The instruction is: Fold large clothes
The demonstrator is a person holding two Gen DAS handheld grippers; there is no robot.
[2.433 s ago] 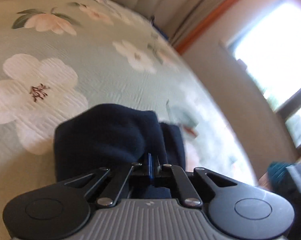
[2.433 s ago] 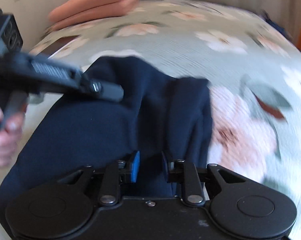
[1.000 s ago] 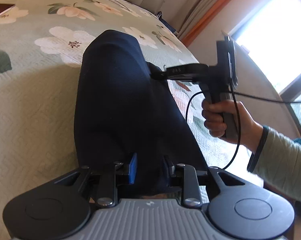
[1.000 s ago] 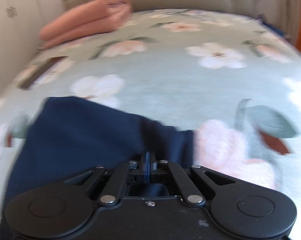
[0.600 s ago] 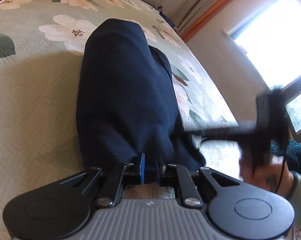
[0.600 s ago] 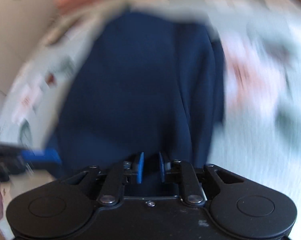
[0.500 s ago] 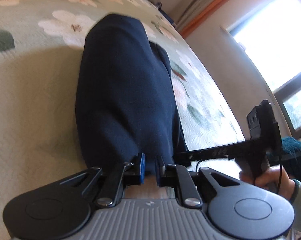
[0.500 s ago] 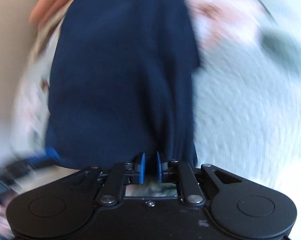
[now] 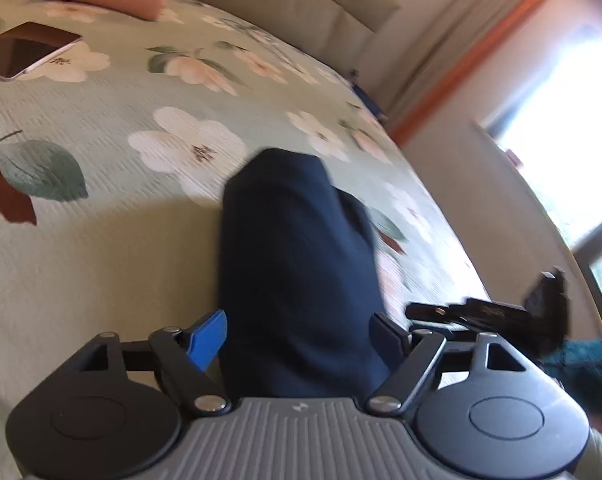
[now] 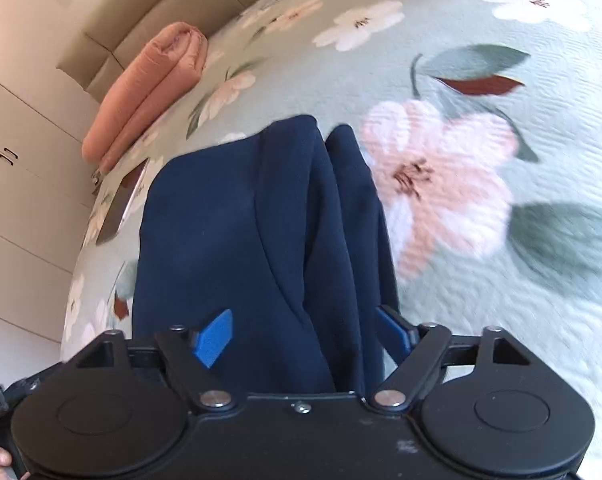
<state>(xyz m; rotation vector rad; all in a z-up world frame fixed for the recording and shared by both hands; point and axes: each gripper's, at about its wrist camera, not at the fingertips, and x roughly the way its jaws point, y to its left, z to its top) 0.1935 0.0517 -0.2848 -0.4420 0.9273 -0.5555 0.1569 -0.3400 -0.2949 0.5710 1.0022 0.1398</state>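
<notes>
Both grippers have just been opening: the left gripper [image 9: 297, 334] and right gripper [image 10: 301, 334] now stand spread, the one folded navy garment [image 10: 237, 240] between their pads, unpinched, lying on the floral bed [image 9: 101, 240]. One phone [image 9: 21, 50], one pink blanket [image 10: 149, 84]; headboard [image 9: 301, 4], window [image 9: 573, 120].

No legible text, numbers or brand names appear in either view. A small pale emblem is moulded on the grey body of the left hand-held gripper [image 9: 299, 338]; its form cannot be read.
</notes>
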